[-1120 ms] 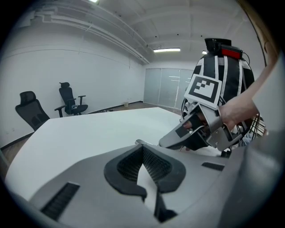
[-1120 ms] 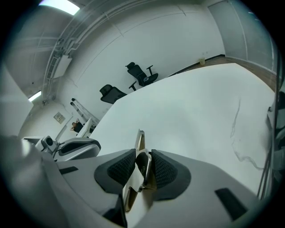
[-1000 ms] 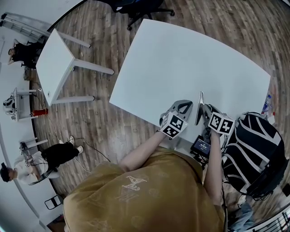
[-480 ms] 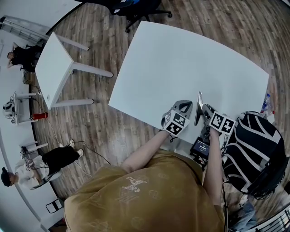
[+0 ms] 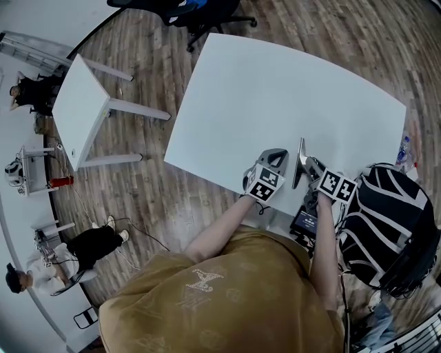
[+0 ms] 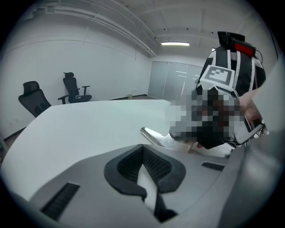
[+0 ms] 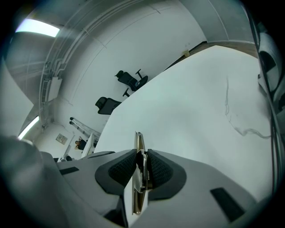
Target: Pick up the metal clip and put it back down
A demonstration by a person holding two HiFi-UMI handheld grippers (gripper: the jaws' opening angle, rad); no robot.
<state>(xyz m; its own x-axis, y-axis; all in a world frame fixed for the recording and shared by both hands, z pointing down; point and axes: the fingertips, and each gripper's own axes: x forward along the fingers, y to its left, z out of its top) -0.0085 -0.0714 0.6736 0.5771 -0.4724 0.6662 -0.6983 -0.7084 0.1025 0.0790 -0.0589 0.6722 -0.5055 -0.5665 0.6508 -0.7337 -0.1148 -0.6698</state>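
Observation:
The metal clip (image 5: 299,163) is a thin, shiny strip standing on edge over the near edge of the white table (image 5: 275,89). My right gripper (image 5: 308,168) is shut on it. In the right gripper view the clip (image 7: 138,139) sits between the black pads (image 7: 122,171), and its tip sticks out past them. These jaws have just been closing further on the clip. My left gripper (image 5: 274,158) hovers just left of it, shut with nothing between its pads (image 6: 124,167). The left gripper view shows the clip (image 6: 153,135) off to the right.
A black-and-white striped chair (image 5: 386,220) stands close on the right, with a dark device (image 5: 304,221) under my right arm. There is a small white table (image 5: 79,103) to the left and a black office chair (image 5: 207,10) beyond the far table edge. Seated people (image 5: 89,238) are at far left.
The left gripper has sunk slightly towards the table edge. The right gripper keeps its place with the clip, which has rolled a little.

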